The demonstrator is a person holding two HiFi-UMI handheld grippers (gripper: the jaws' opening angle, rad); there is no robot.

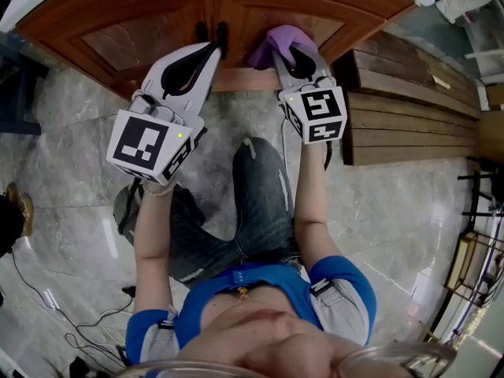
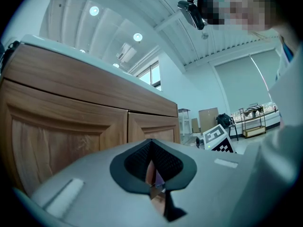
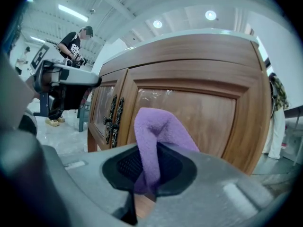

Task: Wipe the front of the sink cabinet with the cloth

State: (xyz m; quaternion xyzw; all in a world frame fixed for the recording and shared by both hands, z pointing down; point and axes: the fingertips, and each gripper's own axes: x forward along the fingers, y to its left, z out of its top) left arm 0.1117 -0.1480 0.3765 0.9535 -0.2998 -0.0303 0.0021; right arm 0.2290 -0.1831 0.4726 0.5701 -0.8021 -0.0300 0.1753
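A purple cloth [image 1: 283, 42] is pinched in my right gripper [image 1: 302, 60], which is shut on it; the cloth [image 3: 158, 136] stands up from the jaws close in front of the right door panel [image 3: 189, 115] of the wooden sink cabinet [image 1: 236, 14]. I cannot tell whether cloth and door touch. My left gripper [image 1: 211, 53] is shut with nothing in it and points at the dark door handles [image 1: 211, 31] in the middle. In the left gripper view the cabinet doors [image 2: 71, 131] fill the left side.
A stack of wooden planks [image 1: 409, 109] lies on the floor right of the cabinet. The person kneels on the grey marble floor [image 1: 71, 172], knees just behind the grippers. Cables [image 1: 55, 313] trail at lower left. Another person [image 3: 71, 46] stands far left.
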